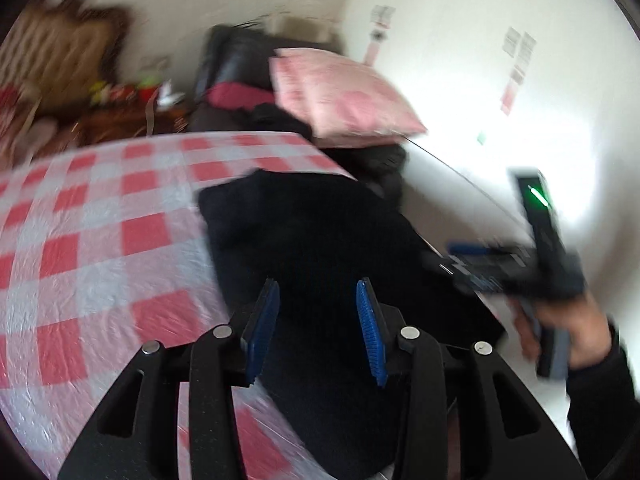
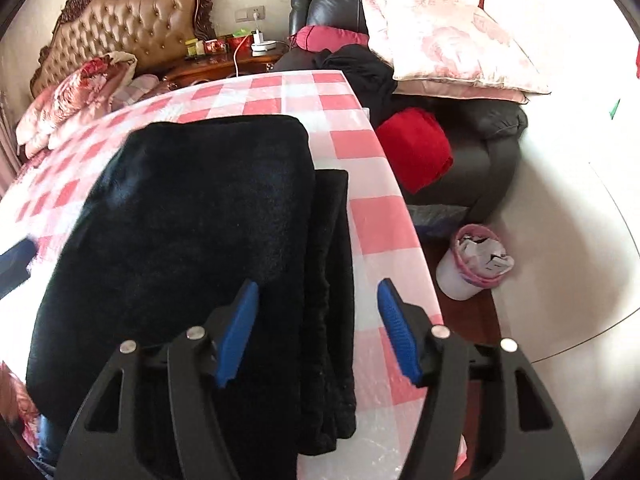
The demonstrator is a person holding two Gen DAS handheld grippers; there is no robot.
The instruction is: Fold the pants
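Black pants (image 2: 192, 240) lie folded in a thick stack on the table with the red-and-white checked cloth (image 2: 372, 216); a lower layer sticks out along the right side. They also show in the blurred left wrist view (image 1: 320, 240). My right gripper (image 2: 316, 296) is open and empty just above the stack's near right part. My left gripper (image 1: 318, 296) is open and empty above the pants. The right gripper and the hand holding it (image 1: 560, 280) show at the right of the left wrist view.
A black armchair (image 2: 492, 148) with pink pillows (image 2: 444, 36), dark clothes and a red cloth (image 2: 416, 148) stands past the table's right edge. A small bin (image 2: 472, 264) stands on the floor. A bed with a tufted headboard (image 2: 128, 28) and a nightstand are behind.
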